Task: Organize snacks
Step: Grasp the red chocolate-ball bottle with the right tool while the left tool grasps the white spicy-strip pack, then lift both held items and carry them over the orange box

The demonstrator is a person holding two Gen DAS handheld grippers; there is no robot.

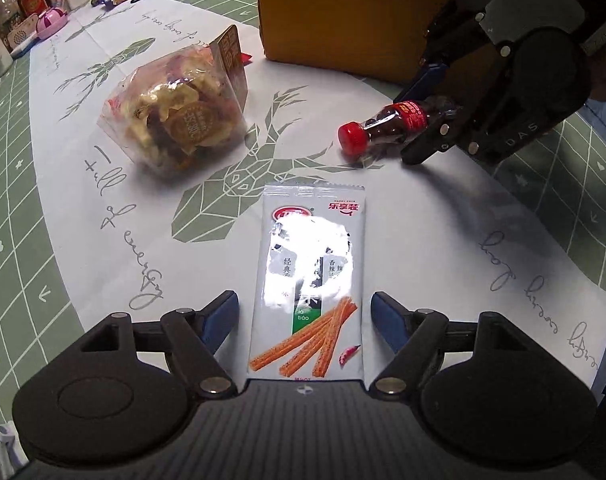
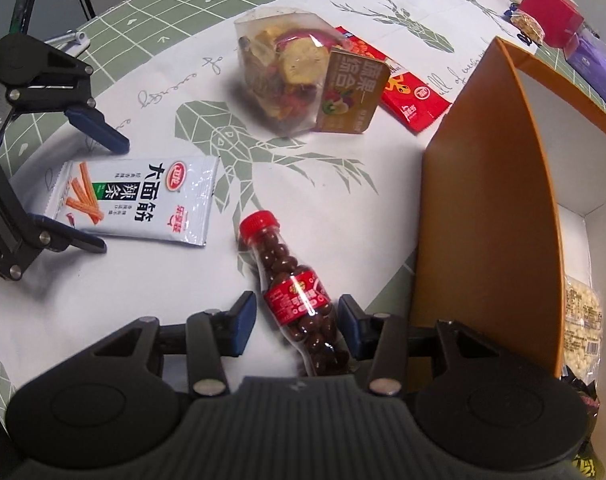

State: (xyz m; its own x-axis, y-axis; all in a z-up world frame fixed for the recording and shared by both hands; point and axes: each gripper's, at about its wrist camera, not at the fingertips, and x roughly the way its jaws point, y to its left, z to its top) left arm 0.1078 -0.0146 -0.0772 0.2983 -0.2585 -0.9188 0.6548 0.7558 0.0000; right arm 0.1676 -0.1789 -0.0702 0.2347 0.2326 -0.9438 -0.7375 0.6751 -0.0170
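Observation:
A white latiao packet [image 1: 309, 276] lies flat on the white cloth between the spread fingers of my open left gripper [image 1: 305, 316]; it also shows in the right wrist view [image 2: 139, 198], with the left gripper [image 2: 99, 188] straddling its end. A small red-capped bottle of chocolate balls [image 2: 299, 292] lies on its side between the fingers of my open right gripper [image 2: 297, 320]; the pads are beside it, not pressing. In the left wrist view the bottle [image 1: 387, 126] lies in the right gripper [image 1: 423, 114].
An orange cardboard box [image 2: 491, 216] stands at the right, with snack packs inside [image 2: 583, 320]. A clear bag of dried fruit crisps [image 2: 291, 76] and a red packet [image 2: 411, 92] lie behind on the cloth. Clutter sits at the far table edge [image 1: 35, 12].

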